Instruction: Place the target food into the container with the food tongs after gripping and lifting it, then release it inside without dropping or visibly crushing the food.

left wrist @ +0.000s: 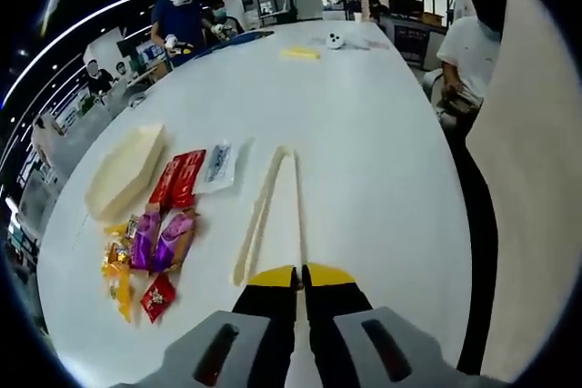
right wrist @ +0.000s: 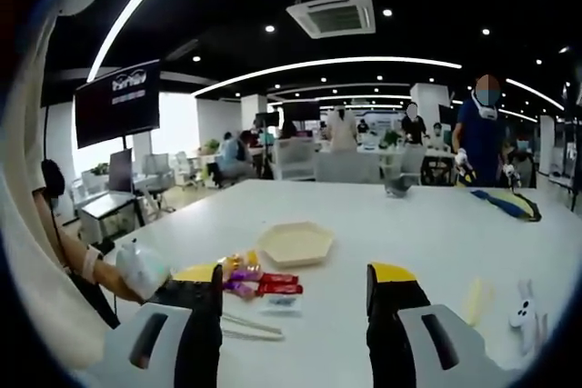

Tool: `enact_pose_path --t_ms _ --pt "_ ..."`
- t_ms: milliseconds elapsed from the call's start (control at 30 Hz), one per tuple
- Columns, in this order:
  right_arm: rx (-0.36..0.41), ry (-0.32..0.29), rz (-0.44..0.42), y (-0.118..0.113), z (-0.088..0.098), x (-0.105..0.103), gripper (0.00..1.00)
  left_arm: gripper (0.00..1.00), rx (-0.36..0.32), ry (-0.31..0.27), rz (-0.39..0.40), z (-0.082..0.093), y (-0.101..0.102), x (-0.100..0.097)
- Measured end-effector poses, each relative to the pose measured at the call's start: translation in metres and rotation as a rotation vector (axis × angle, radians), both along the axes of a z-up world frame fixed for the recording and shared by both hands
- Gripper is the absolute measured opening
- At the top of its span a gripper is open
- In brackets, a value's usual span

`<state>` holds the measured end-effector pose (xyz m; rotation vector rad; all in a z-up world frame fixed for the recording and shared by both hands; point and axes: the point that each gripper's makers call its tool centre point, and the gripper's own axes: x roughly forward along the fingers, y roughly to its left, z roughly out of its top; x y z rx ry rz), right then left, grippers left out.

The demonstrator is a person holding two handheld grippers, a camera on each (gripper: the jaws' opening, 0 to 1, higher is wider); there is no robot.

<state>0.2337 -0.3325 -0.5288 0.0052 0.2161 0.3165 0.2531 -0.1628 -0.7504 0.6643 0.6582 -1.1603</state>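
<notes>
Left claw [left wrist: 299,277] was clenched on the food tongs [left wrist: 271,211]: its yellow-tipped jaws sat nearly together with the near end of one tong arm pinched between them. The tongs lay along the white table [left wrist: 382,161], pointing away from the camera, the two arms meeting at the far end; the near end of the gripped arm was hidden behind the jaws.

Right claw [right wrist: 296,293] was released, jaws wide apart, nothing between them, hovering over the table [right wrist: 427,224].

Food: a cluster of wrapped snacks left of the tongs in the left gripper view. Two red packets [left wrist: 178,178] side by side, a clear packet [left wrist: 219,164] just beside them, two purple wrappers [left wrist: 164,240] nearer the camera, a small red packet [left wrist: 158,296] nearest, and orange/yellow wrappers [left wrist: 116,265] at the outer edge. Labels too small to read, and I couldn't tell which one was the target. All were on the table, none in the container.

Container: pale hexagonal tray [left wrist: 125,171], beyond the snacks, close to the red packets. In the right gripper view the same tray [right wrist: 295,243] looked open and shallow, with the snack pile [right wrist: 259,283] in front of it, partly hidden by the right claw's left jaw. The tongs [right wrist: 250,326] were only partly visible there, as were the left gripper and a gloved hand [right wrist: 138,270] at the left edge.

Far end of the table had a yellow item [left wrist: 300,53] and a small white object [left wrist: 336,40], neither identifiable. People stood in the background.
</notes>
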Motion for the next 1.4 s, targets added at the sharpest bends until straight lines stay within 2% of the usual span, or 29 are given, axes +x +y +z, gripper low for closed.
enact_pose_path --t_ms 233,367,633,767,867,933,1167,1400 --pt "0.004 0.003 0.001 -0.001 -0.001 0.001 0.65 0.00 -0.053 0.031 0.026 0.013 -0.003 -0.001" --pt "0.009 0.006 0.001 -0.001 -0.002 0.001 0.64 0.00 -0.114 0.055 0.055 0.030 -0.006 0.002" --pt "0.026 0.001 0.006 0.000 0.000 0.006 0.63 0.00 -0.207 0.065 0.087 0.062 -0.011 0.006" --pt "0.072 0.019 0.039 0.001 0.001 0.008 0.60 0.00 -0.262 0.030 0.050 0.092 -0.014 0.004" --pt "0.073 0.020 0.057 0.001 0.003 0.011 0.60 0.00 -0.278 0.028 0.039 0.103 -0.015 0.004" --pt "0.079 0.020 0.075 0.002 0.004 0.013 0.60 0.00 -0.300 0.024 0.024 0.117 -0.016 0.005" --pt "0.085 0.018 0.163 0.015 0.009 0.019 0.61 0.00 -0.379 0.071 -0.026 0.149 -0.019 -0.004" --pt "0.051 0.022 0.288 0.032 0.015 0.023 0.57 0.00 -0.430 0.118 -0.061 0.169 -0.014 -0.016"
